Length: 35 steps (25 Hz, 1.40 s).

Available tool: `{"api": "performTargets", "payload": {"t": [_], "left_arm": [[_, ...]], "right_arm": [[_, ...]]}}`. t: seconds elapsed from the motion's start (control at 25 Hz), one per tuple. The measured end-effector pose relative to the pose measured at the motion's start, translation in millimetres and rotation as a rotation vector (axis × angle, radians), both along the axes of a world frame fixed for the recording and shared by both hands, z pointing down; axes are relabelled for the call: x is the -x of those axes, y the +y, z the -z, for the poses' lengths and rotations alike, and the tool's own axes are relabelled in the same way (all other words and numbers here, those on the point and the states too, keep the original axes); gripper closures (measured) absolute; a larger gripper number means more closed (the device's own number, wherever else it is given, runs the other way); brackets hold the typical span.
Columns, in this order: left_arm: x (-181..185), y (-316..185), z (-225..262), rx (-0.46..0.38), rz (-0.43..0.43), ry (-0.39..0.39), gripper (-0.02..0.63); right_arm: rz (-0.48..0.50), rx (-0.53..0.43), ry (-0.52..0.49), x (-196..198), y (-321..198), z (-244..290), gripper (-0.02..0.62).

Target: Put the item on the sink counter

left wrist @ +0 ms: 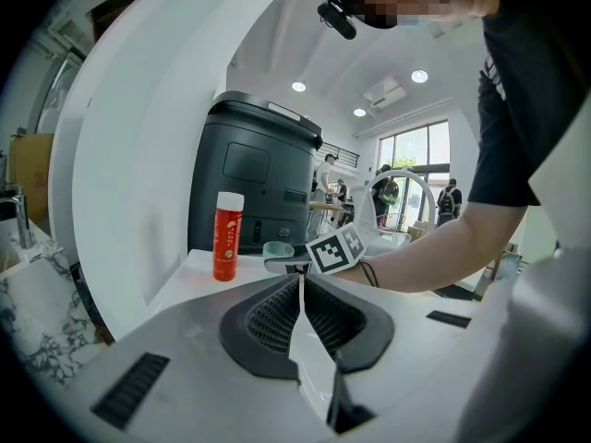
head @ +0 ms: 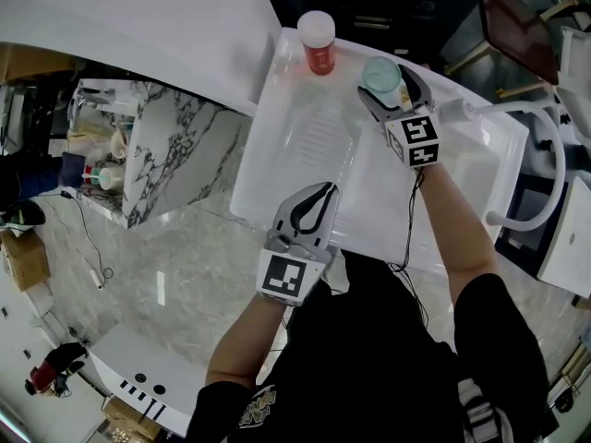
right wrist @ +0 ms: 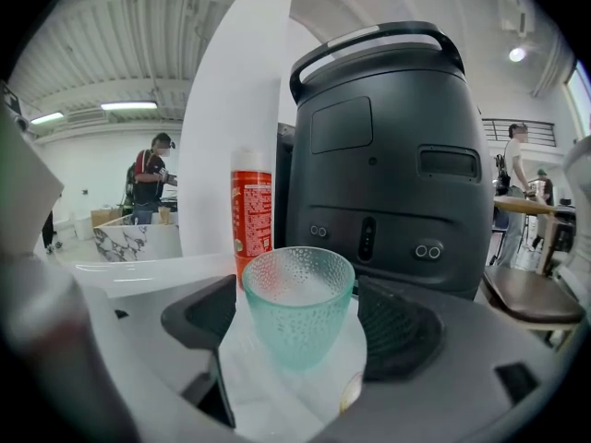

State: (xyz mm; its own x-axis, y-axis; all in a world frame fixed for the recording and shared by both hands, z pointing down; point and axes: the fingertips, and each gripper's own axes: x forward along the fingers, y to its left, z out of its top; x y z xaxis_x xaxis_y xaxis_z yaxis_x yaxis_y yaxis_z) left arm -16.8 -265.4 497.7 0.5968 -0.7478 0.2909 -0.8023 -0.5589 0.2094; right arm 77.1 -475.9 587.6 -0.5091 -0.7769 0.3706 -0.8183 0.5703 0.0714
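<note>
the sink counter (head: 309,160) is a white surface with a ribbed draining area, and the teal glass cup (head: 380,74) stands upright on it near the far edge, mouth up. the right gripper (head: 391,92) reaches to the cup from 5 o'clock; in the right gripper view its jaws stand wide apart with the cup between them, a gap showing on either side, so the pads flank the glass without pressing it. a red bottle (head: 318,42) with a white cap stands upright at about 10 o'clock from the cup, near it but apart. behind both rises a large black bin (right wrist: 388,155). the left gripper (head: 319,197) hangs over the near edge of the counter at about 7 o'clock from the right one, well apart from the cup; the left gripper view shows its jaws closed together to a thin slit with nothing between them. a white curved faucet (head: 547,127) arches at 3 o'clock of the cup, and a marble-patterned block (head: 175,146) lies off at 9 o'clock.
</note>
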Motion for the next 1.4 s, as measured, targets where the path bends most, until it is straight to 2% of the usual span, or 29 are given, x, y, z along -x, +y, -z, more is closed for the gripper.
{"api": "performTargets", "payload": {"t": [0.72,1.2,1.28,1.4], "left_arm": [[18,56,34,-0.08,-0.03,0.015,0.583],[49,119,63,-0.159,-0.066,0.014,0.583],[55,132,66,-0.179,-0.077,0.004,0.583],[65,152,73,-0.192,-0.085,0.012,0.583]], "right_arm": [[-0.055,-0.055,-0.019,2,66,51,0.153],[-0.02,-0.088,-0.048,41,166,104,0.162],[-0.023,-0.102,-0.039,46,186,115,0.303],[-0.039,-0.138,-0.022,54,216,130,0.459]]}}
